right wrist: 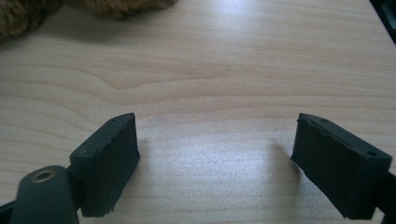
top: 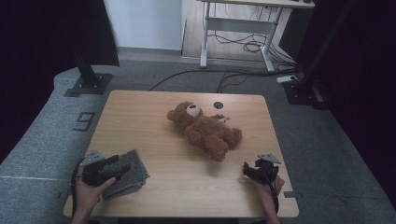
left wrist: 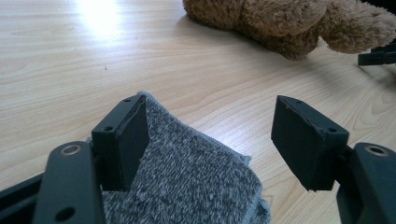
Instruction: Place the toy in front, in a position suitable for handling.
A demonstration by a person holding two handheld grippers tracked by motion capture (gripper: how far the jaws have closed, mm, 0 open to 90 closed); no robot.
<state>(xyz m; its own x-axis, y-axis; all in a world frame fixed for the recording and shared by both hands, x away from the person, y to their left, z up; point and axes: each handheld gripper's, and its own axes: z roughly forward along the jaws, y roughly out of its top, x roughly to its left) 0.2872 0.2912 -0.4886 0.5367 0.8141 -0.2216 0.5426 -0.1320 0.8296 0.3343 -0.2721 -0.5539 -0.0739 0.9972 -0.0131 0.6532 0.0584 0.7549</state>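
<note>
From the high view, a folded grey knitted cloth with a flecked, fuzzy surface lies flat on the pale wooden worktop, near its front left corner. Taking the brown plush teddy bear as the landmark: the bear lies on its back at the middle of the worktop, and the cloth is well apart from it, toward the person's left and nearer the front edge. The left gripper rests over the cloth's near left part, held by the person's left hand. The right gripper sits on bare wood in front of and to the right of the bear, well apart from the cloth.

In the left gripper view, the cloth shows a thick, mottled grey pile with a rounded folded edge. A raised corner of it leans against the inner face of one of the fingers; the other finger stands clear of it over bare wood. The fingers are spread wide and do not pinch the cloth. The bear lies farther off, beyond the cloth.

In the right gripper view, the fingers are spread wide with wood between them, and a fringe of the bear is at the top left corner.
</note>
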